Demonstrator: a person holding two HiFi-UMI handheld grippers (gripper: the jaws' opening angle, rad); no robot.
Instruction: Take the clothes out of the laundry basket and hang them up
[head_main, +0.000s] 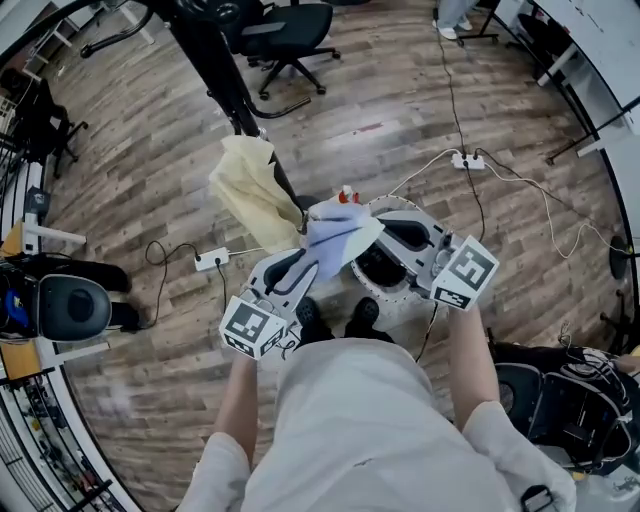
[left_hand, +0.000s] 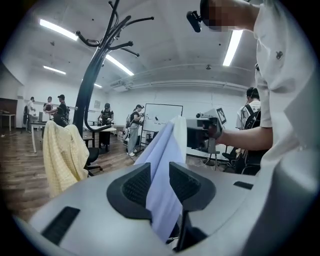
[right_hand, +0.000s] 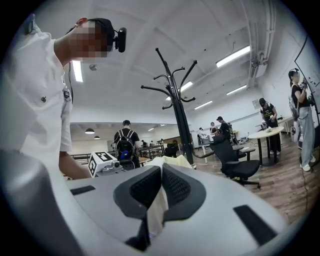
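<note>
Wood-plank floor (head_main: 130, 170) of an open office, with 1 pale blue garment (head_main: 335, 238) strung between 2 grippers.
Left of centre, a cream garment (head_main: 250, 190) hangs on the black coat rack (head_main: 215, 60). A black office chair (head_main: 285, 30) stands beyond the rack. Next, the left gripper (left_hand: 159, 176) has its jaws well apart, the pale blue garment running loosely through the gap without being pinched. That cloth stretches rightward, raised above the person's shoes (head_main: 309, 315), to the right gripper (right_hand: 161, 181), whose jaws are closed tight on a fold of it.
</note>
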